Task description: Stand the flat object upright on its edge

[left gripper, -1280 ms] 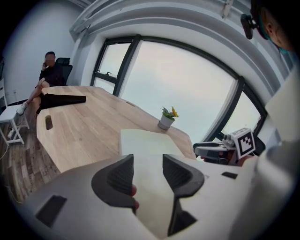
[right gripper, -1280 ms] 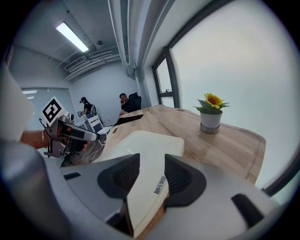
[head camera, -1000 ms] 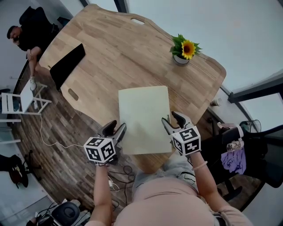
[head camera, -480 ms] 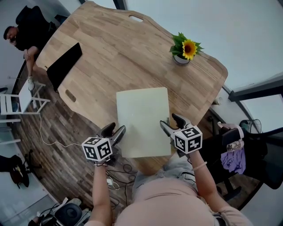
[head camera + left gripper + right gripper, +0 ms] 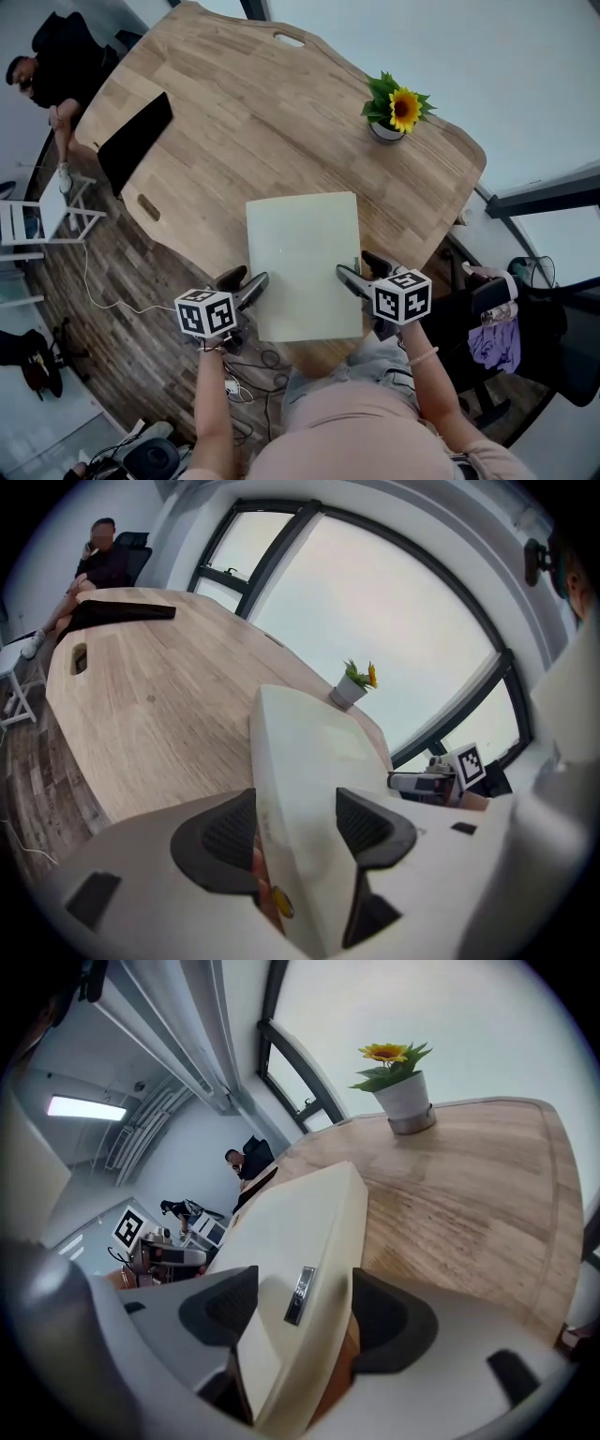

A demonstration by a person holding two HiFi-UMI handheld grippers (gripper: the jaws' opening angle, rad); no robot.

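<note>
**Item 1. Left gripper** [image 5: 246, 281]: its jaws are opening and standing wide. The dark ribbed pads [image 5: 225, 832] are flanking the left edge of the flat cream board [image 5: 302, 253]. The board is sitting loosely between them and is not being clamped. The marker cube [image 5: 206, 312] is facing up toward the head camera.

**Item 2. Right gripper** [image 5: 356, 265]: its jaws are likewise opening. The board's right edge, which is carrying a small metal tab [image 5: 298, 1295], is lying between the jaws. This gripper is not pinching it either.

**Item 3. Flat cream board:** it is lying flat on the wooden table [image 5: 234, 122], not on its edge. Its long sides are running away from the person. Its near end is reaching the table's near rim, and it appears to be jutting slightly past it. One gripper is sitting at each near corner.

**Item 4. Potted sunflower** [image 5: 394, 108]: it is standing upright near the table's right rim, well beyond the board's far right corner.

**Item 5. Black panel** [image 5: 136, 141]: it is lying at the table's left rim, well apart from the board.

**Item 6. Seated person** [image 5: 56, 66]: dressed in dark clothing, this person is sitting past the table's far left end. A white stool [image 5: 42, 216] is standing on the plank floor nearby.
</note>
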